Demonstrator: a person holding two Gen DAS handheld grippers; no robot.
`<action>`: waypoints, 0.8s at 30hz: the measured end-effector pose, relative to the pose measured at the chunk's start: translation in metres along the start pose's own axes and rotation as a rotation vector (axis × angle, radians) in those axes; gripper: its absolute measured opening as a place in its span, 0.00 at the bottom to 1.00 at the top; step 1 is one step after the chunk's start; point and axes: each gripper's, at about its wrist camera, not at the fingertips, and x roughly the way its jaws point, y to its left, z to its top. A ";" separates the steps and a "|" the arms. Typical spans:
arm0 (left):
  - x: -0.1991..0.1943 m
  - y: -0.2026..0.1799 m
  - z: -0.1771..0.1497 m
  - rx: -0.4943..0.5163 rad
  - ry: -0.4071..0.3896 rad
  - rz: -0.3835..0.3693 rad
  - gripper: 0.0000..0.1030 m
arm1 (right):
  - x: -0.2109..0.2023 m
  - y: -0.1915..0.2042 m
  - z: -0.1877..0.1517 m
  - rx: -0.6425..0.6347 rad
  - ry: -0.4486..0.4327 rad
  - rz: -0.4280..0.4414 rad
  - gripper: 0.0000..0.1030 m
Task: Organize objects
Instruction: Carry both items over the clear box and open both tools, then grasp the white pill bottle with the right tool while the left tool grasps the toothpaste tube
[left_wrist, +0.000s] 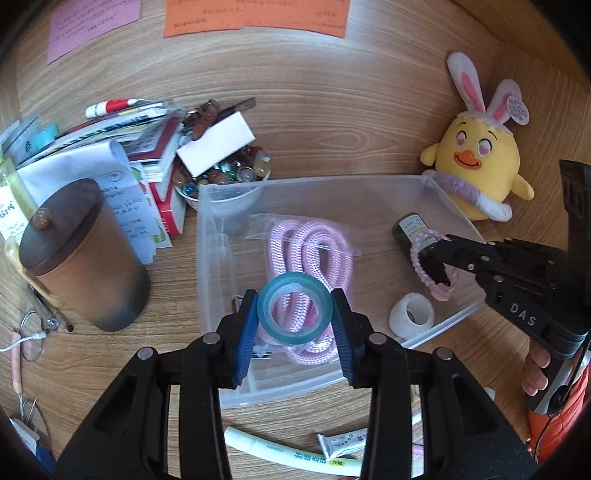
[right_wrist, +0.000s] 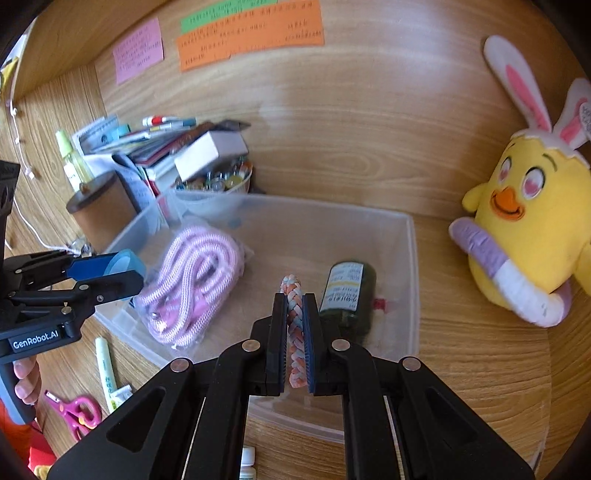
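Both grippers hang over the clear bin (left_wrist: 458, 210): left gripper (left_wrist: 295, 314) clamps a blue tape roll (left_wrist: 294, 308) above the bagged pink rope (left_wrist: 310, 251), right gripper (right_wrist: 295, 332) pinches a braided bracelet (right_wrist: 295, 332) lengthwise beside the dark bottle (right_wrist: 347, 295).

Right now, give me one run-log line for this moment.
left claw: shut on tape roll | right claw: shut on braided band | both over clear bin | inside: pink rope, dark bottle

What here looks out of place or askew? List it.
The white box sits tilted on the bowl of beads, half covering it. Beside it, the stack of papers and booklets is splayed unevenly. Nothing looks spilled or broken.
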 end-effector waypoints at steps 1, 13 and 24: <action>0.001 -0.002 0.000 0.006 0.003 -0.002 0.37 | 0.002 0.000 -0.001 -0.003 0.003 -0.009 0.07; -0.014 -0.012 -0.004 0.010 -0.009 -0.017 0.63 | 0.000 0.009 -0.004 -0.043 0.041 -0.040 0.34; -0.040 -0.022 -0.023 0.051 -0.013 -0.056 0.83 | -0.054 0.025 -0.023 -0.100 -0.055 -0.083 0.64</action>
